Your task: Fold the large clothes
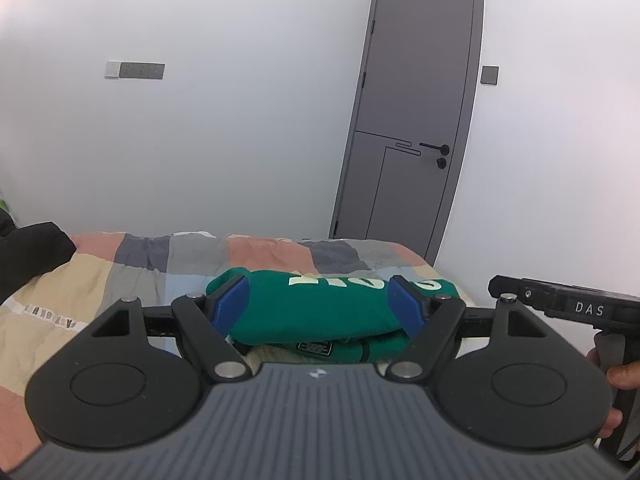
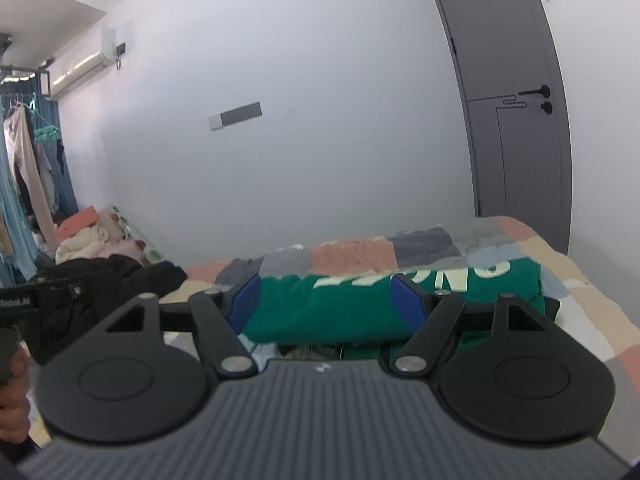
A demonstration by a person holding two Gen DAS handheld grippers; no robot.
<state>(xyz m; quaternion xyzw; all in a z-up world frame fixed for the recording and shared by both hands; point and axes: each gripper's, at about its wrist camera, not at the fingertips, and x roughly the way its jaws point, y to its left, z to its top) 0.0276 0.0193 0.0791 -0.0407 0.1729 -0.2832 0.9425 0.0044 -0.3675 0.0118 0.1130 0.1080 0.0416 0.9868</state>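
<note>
Matt green cloth garment point(image 1: 320, 312), seemingly cotton quilt point(image 1: 120, 276)

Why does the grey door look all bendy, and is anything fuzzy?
Left wrist view: the fisheye lens bows the grey door near the edge; the green sweater looks fairly sharp. Right wrist view: the door curves even more, and the patchwork bedspread behind the sweater smears with blur. Both views have soft, even light with no strong glare.

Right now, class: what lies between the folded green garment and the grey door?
In the left wrist view, only patchwork bedspread separates the green garment from the grey door; nothing else rests there.
</note>
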